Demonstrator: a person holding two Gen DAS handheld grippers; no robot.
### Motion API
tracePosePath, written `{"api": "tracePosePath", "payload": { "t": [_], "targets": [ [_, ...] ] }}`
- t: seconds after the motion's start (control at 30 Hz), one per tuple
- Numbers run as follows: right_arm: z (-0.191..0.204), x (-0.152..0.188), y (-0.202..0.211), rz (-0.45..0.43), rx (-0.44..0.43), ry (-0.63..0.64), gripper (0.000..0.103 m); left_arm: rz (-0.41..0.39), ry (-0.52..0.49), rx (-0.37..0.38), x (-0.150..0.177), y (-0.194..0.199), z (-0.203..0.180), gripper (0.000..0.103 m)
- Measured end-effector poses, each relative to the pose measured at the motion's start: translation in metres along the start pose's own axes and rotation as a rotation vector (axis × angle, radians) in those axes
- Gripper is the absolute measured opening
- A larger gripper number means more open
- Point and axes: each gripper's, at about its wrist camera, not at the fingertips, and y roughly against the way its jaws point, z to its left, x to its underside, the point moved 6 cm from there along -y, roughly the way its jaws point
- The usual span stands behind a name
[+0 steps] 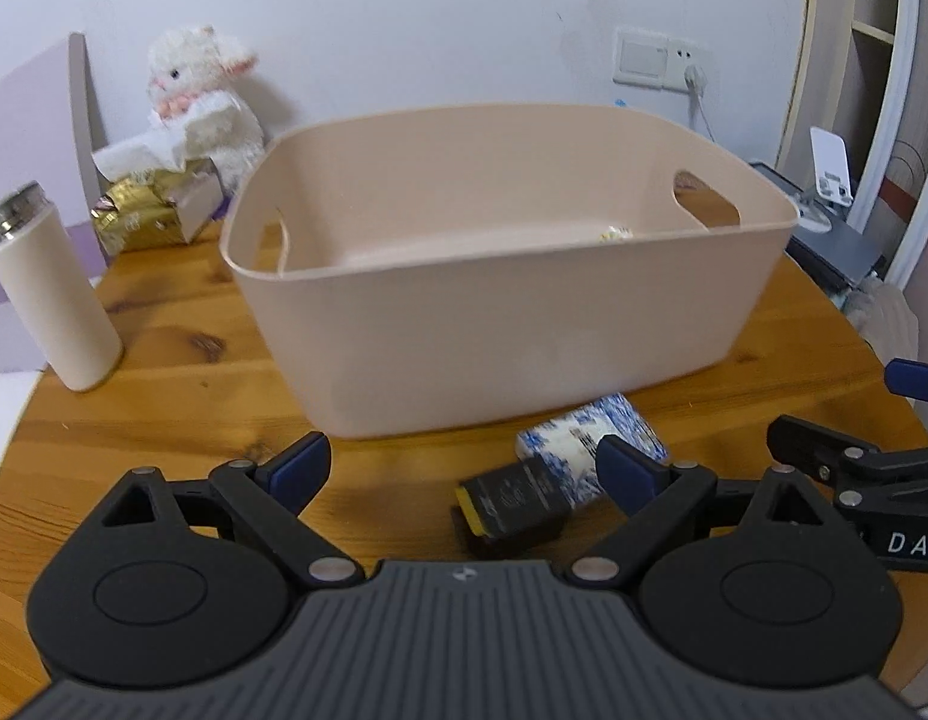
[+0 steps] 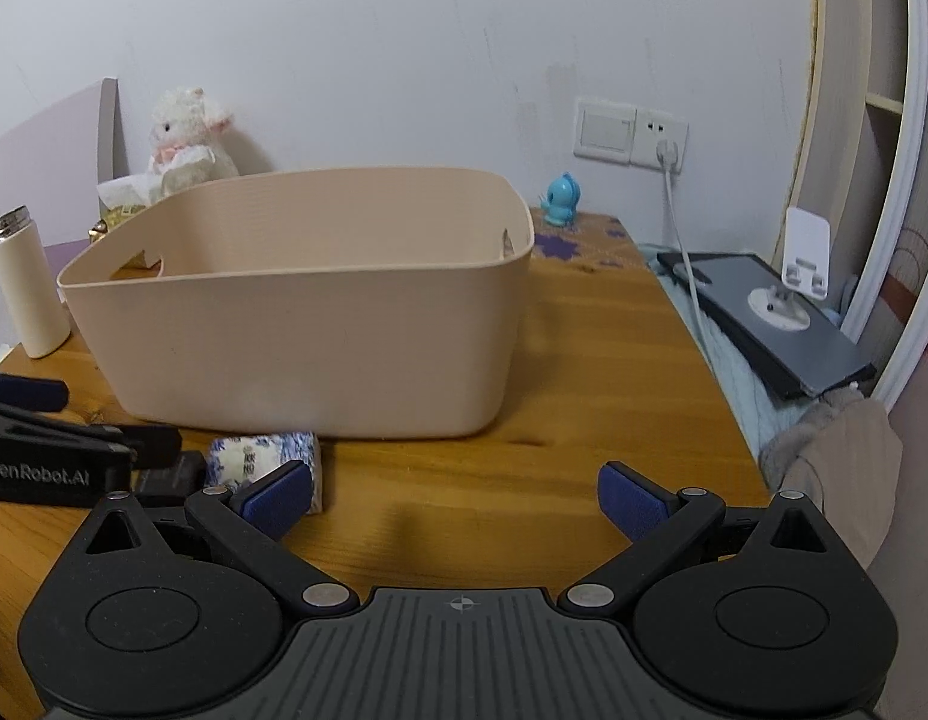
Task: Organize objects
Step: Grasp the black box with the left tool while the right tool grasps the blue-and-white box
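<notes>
A pale pink plastic bin (image 1: 506,324) (image 2: 308,330) stands in the middle of the wooden table (image 1: 182,372). Something small and yellow-white (image 1: 615,233) shows inside it over the rim. In front of the bin lie a blue-and-white patterned packet (image 1: 578,438) (image 2: 254,456) and a small black box with a yellow edge (image 1: 512,501) (image 2: 167,474). My left gripper (image 1: 464,468) is open just short of these two, nothing between its fingers. My right gripper (image 2: 458,495) is open over bare wood, to the right of the packet.
A white thermos (image 1: 50,300) (image 2: 26,288) stands left of the bin. Behind it sit a gold tissue pack (image 1: 152,210) and a white plush toy (image 1: 200,84). A blue figurine (image 2: 561,199) stands at the back right. A grey device (image 2: 764,312) and cable lie beyond the right edge.
</notes>
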Motion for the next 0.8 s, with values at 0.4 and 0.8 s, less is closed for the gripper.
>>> {"api": "tracePosePath", "payload": {
  "t": [0.4, 0.8],
  "targets": [
    [0.021, 0.020, -0.017, 0.064, -0.018, 0.036, 0.103, 0.067, 0.037, 0.004, 0.020, -0.023, 0.016, 0.095],
    [0.055, 0.029, -0.041, 0.121, -0.056, 0.087, 0.103, 0.086, 0.084, 0.008, 0.027, -0.034, 0.052, 0.095]
  ]
}}
